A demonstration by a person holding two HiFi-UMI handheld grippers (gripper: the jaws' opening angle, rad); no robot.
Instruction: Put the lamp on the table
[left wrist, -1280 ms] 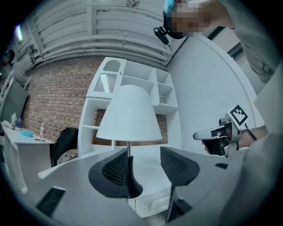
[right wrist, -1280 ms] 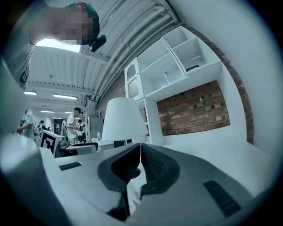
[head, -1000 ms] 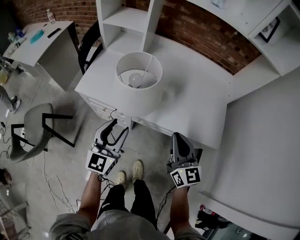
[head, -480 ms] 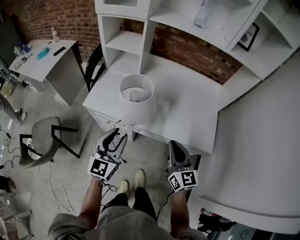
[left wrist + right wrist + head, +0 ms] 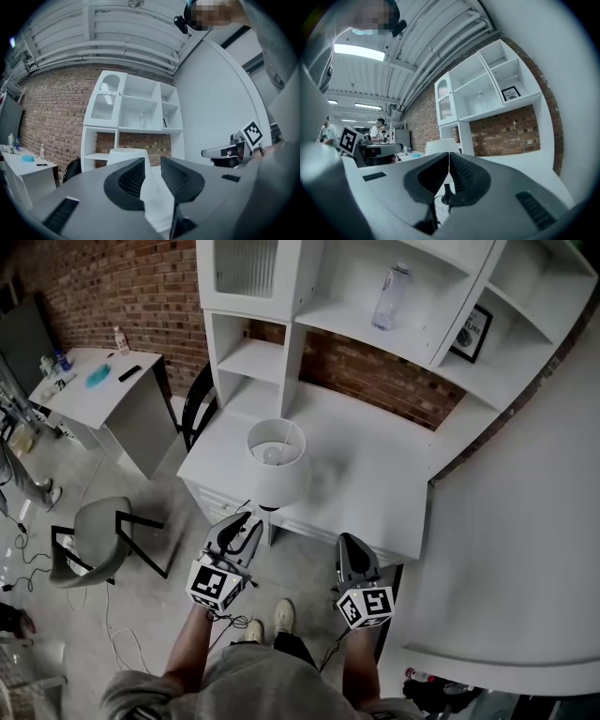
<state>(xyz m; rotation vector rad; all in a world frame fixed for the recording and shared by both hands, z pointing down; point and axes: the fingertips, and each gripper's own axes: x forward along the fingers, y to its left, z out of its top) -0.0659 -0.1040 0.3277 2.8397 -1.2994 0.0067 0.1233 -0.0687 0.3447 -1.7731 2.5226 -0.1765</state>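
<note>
The lamp (image 5: 277, 461), with a white shade and a bulb showing inside, stands near the front left edge of the white desk (image 5: 375, 479). Both grippers hang short of the desk over the floor. My left gripper (image 5: 240, 526) sits just below the lamp; its jaws have just been closing, still stand slightly apart and hold nothing. In the left gripper view the shade (image 5: 123, 156) shows beyond the left gripper (image 5: 152, 165). My right gripper (image 5: 350, 547) is shut and empty. The right gripper view shows the right gripper (image 5: 449, 158) pressed together, the shade (image 5: 439, 146) behind it.
A white shelf unit rises behind the desk with a bottle (image 5: 391, 294) and a framed picture (image 5: 466, 332). A black chair (image 5: 196, 405) stands at the desk's left, a grey chair (image 5: 86, 542) and a side table (image 5: 94, 388) farther left. Cables lie on the floor.
Both grippers have risen and drawn back from the desk, and the view now takes in the shelves. The left jaws have narrowed from wide open. The lamp stays on the desk.
</note>
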